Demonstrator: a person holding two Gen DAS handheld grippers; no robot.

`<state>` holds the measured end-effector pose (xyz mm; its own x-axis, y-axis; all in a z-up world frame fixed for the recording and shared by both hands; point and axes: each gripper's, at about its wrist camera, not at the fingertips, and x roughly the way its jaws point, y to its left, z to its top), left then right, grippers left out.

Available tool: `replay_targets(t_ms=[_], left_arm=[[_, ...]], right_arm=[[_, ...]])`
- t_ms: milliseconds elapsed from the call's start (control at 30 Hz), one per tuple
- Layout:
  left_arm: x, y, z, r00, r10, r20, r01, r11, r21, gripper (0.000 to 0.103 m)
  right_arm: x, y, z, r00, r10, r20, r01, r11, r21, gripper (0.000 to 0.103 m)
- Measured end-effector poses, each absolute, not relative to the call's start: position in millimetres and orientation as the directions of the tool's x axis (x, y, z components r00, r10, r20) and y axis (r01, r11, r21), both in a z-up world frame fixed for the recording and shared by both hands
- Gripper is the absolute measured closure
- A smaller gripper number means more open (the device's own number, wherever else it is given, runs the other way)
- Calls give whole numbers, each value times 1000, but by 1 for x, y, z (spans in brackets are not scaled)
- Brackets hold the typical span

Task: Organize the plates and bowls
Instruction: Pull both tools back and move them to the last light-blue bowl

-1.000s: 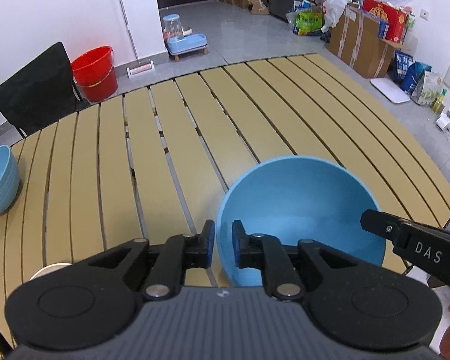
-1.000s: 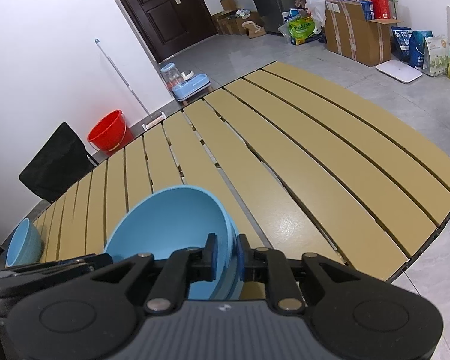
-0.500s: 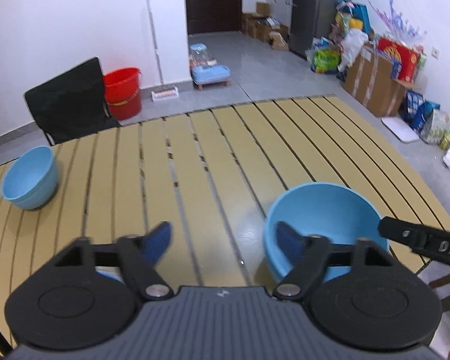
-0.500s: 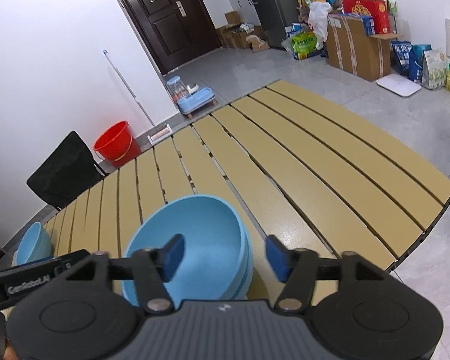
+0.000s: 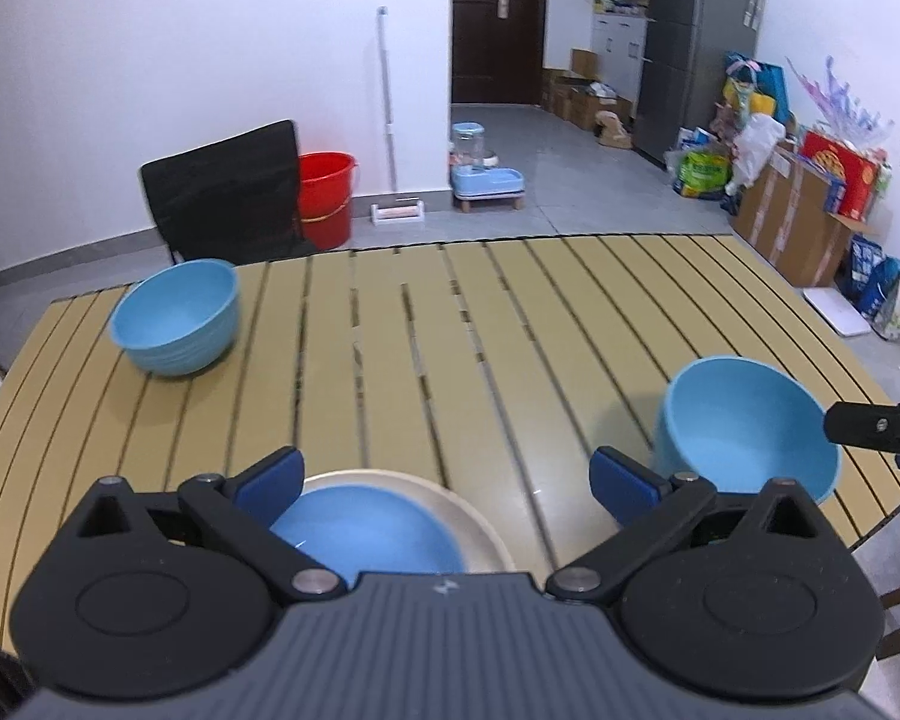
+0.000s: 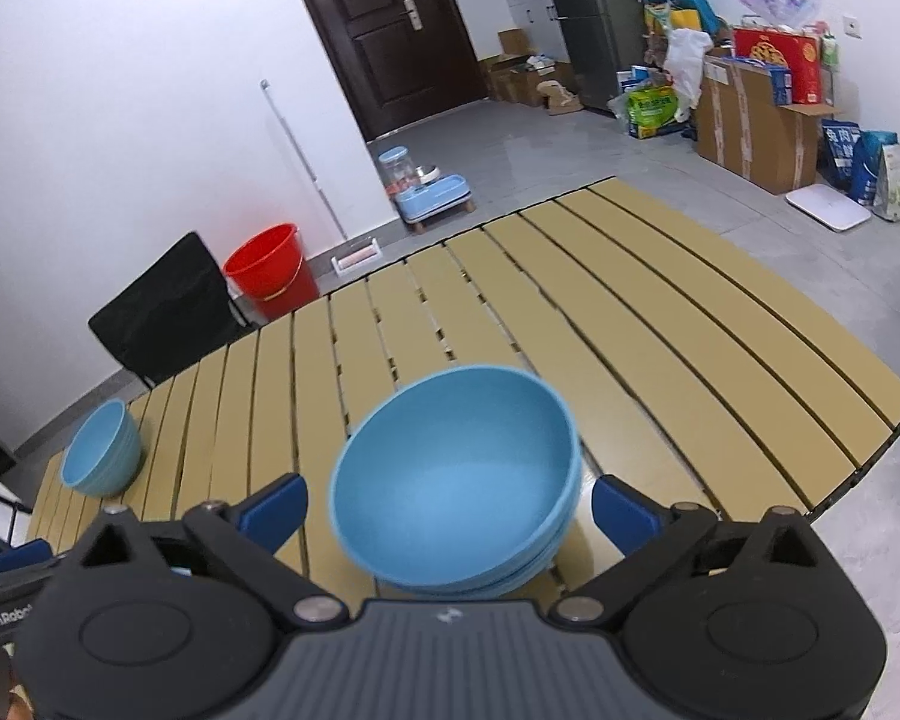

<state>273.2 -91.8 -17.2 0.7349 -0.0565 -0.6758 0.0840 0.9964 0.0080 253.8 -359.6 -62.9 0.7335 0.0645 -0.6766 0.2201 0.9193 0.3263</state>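
Observation:
A stack of light blue bowls (image 6: 456,480) stands on the slatted wooden table (image 6: 630,360), near its right edge. My right gripper (image 6: 448,510) is just behind the stack, its jaws opening wide on either side without touching it. In the left wrist view the same stack (image 5: 744,426) is at the right, with a right gripper finger (image 5: 870,423) beside it. My left gripper (image 5: 447,480) hangs with its jaws opening and nothing between them, above a blue dish (image 5: 360,534) that sits on a cream plate (image 5: 480,528). A single blue bowl (image 5: 177,315) stands at the far left.
A black chair (image 5: 222,192) stands behind the table's far left corner, with a red bucket (image 5: 324,198) beside it. A pet feeder (image 5: 486,174) and cardboard boxes (image 5: 798,216) are on the floor. The table's right edge (image 6: 858,468) is close to the stack.
Both grippers were shut on the blue bowl's rim and have let go and spread wide. The left gripper has swung away to the left and up, bringing the cream plate into view.

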Motion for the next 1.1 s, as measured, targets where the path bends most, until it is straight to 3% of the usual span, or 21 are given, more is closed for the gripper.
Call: replay_targets(t_ms=[1100], left_arm=[[259, 92, -17, 740, 48, -671, -157, 982, -102, 0]], right_arm=[[295, -185, -40, 688, 131, -714, -26, 987, 156, 0]])
